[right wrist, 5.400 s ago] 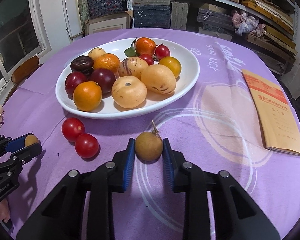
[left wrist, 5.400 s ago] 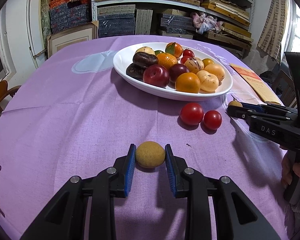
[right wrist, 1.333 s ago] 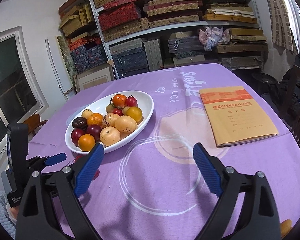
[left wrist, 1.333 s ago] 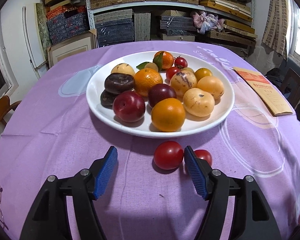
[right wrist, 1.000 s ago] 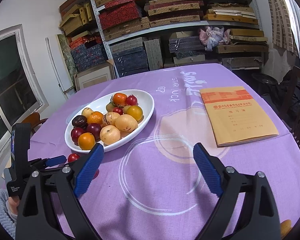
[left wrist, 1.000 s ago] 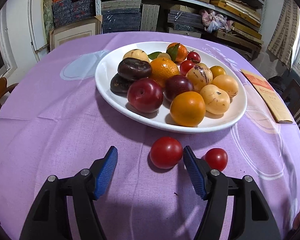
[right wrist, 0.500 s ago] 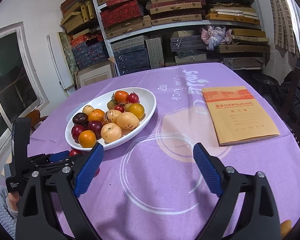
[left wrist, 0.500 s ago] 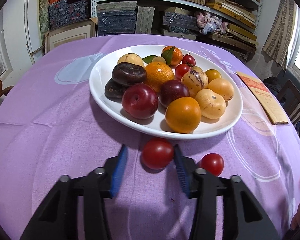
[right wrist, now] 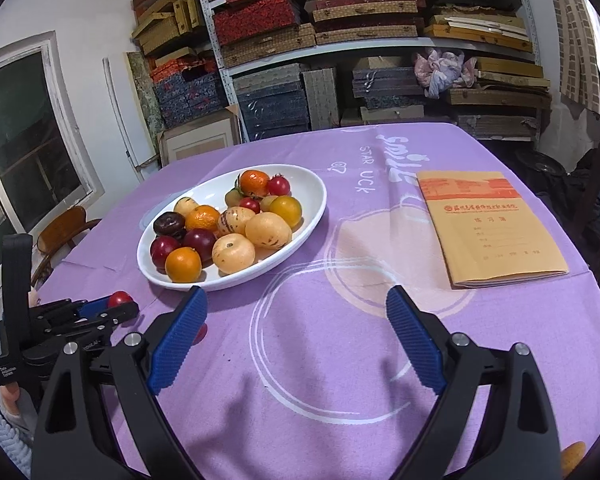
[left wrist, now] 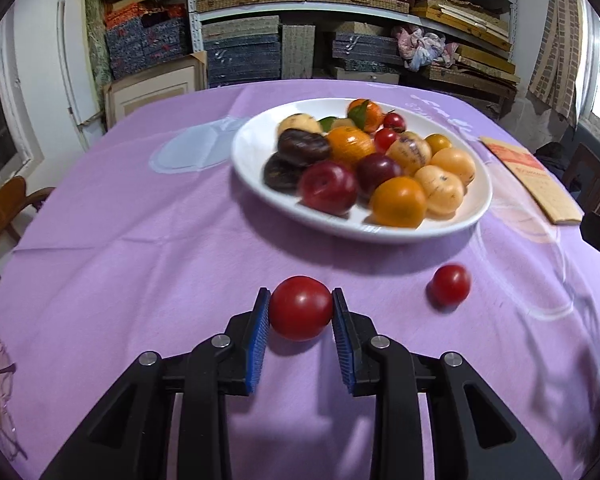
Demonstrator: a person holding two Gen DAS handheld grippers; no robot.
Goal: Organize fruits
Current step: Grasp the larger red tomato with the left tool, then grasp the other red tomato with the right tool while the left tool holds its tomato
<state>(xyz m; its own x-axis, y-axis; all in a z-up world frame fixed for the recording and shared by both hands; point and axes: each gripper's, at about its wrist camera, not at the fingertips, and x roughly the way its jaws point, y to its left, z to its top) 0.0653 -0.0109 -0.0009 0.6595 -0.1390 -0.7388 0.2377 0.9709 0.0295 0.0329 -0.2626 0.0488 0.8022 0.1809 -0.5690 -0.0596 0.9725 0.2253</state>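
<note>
Two blue ribbed pads of the left gripper (left wrist: 301, 322) clamp a round, glossy red tomato (left wrist: 301, 308) by its sides; the jaws have just closed on it, near the front rim of the plate. It casts a shadow on the purple woven tablecloth (left wrist: 140, 248) beneath. A smaller smooth red tomato (left wrist: 450, 285) lies on the cloth to its right, well apart. Beyond them stands an oval white glazed plate (left wrist: 252, 148) heaped with round fruit: oranges, dark plums, pale yellow speckled ones. The right gripper (right wrist: 296, 340) hovers over bare cloth, its ribbed blue pads spread wide with nothing between them. A flat tan paper booklet (right wrist: 490, 226) lies far right of the plate.
</note>
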